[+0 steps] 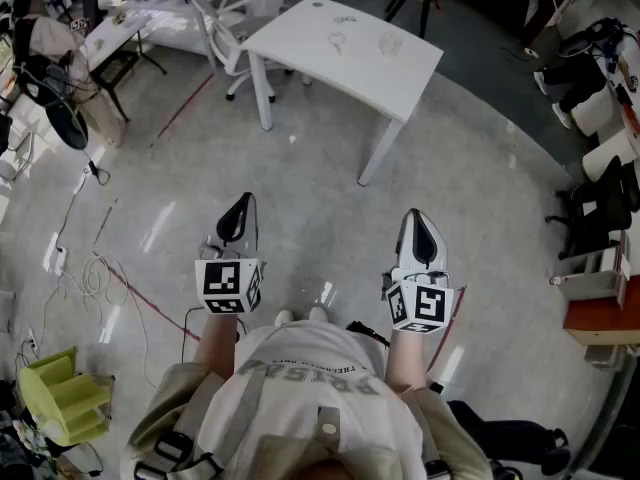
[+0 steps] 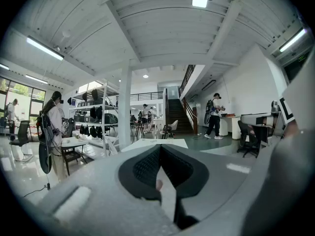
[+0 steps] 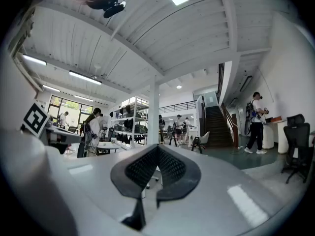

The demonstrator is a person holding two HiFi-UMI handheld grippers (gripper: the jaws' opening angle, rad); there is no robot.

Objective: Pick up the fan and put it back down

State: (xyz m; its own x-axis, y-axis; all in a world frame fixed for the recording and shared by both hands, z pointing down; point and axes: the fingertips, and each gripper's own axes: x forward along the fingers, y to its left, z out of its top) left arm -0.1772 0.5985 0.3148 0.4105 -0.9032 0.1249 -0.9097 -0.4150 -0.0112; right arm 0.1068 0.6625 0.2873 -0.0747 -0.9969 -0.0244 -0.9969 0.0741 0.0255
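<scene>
No fan shows clearly in any view. My left gripper and right gripper are held side by side at waist height, level, pointing at a white table a few steps ahead. Both are shut with nothing between the black pads. In the left gripper view the closed left gripper points along the white table. In the right gripper view the closed right gripper points into the hall. A few small pale things lie on the tabletop, too small to make out.
A white office chair stands left of the table. Cables trail over the floor at left, near a yellow-green bin. Black chairs and a desk line the right side. People stand farther back in the hall.
</scene>
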